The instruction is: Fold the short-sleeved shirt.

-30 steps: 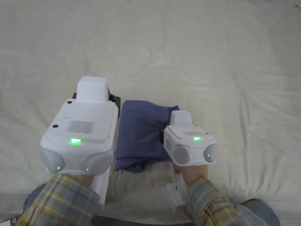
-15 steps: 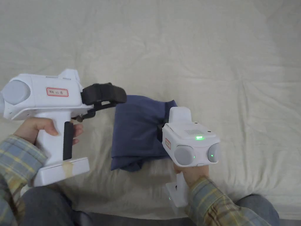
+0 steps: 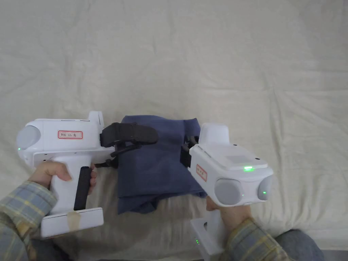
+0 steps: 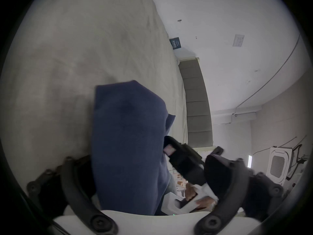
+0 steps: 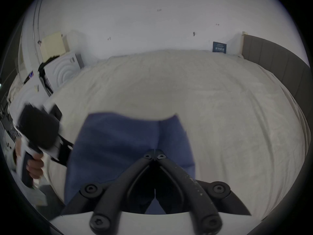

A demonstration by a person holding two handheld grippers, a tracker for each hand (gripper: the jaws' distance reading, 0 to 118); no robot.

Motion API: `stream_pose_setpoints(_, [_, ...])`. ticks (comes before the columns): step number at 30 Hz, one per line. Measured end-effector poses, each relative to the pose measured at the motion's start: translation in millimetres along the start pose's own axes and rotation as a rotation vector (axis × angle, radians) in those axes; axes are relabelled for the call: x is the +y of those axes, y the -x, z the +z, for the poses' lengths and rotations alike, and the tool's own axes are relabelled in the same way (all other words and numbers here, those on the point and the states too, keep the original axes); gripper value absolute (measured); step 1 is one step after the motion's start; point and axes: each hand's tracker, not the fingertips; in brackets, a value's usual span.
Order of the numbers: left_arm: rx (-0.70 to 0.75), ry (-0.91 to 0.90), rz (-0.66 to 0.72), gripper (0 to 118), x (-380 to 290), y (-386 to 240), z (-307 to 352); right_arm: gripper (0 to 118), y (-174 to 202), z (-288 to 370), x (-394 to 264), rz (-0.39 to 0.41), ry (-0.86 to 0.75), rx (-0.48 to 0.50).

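Shirt [image 3: 159, 163] lies folded small on the bed sheet [image 3: 238, 68], at 6 o'clock, between our grippers. Left gripper [image 4: 140, 174] is spread around its edge; right gripper [image 5: 155, 154] is pressed together over it. We think it's soft, light and floppy, so we should pinch its thick folded edge.

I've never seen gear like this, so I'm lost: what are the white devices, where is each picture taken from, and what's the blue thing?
Each white device is a hand-held gripper with two black jaws at the front; a person holds one in each hand. The head view comes from a camera on the person's head, looking down at a bed sheet. The other two views come from cameras riding on the grippers themselves. The blue thing is a folded shirt lying on the sheet. The left gripper has its jaws spread wide on either side of the shirt's edge. The right gripper has its jaws closed together over the shirt; whether they pinch cloth is unclear.
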Motion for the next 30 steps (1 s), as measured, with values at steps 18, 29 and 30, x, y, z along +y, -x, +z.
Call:
stream_pose_setpoints(18, [0.630,-0.027,-0.112,28,35,-64,121,1,-34,154,103,0.064,-0.455,-0.017])
stream_pose_setpoints(29, [1.259,-0.343,0.038,28,113,-1,359,1,25,113,93,0.145,-0.356,0.057])
stream_pose_setpoints(30, [1.322,-0.351,0.051,28,119,4,371,1,30,109,93,0.148,-0.347,0.054])
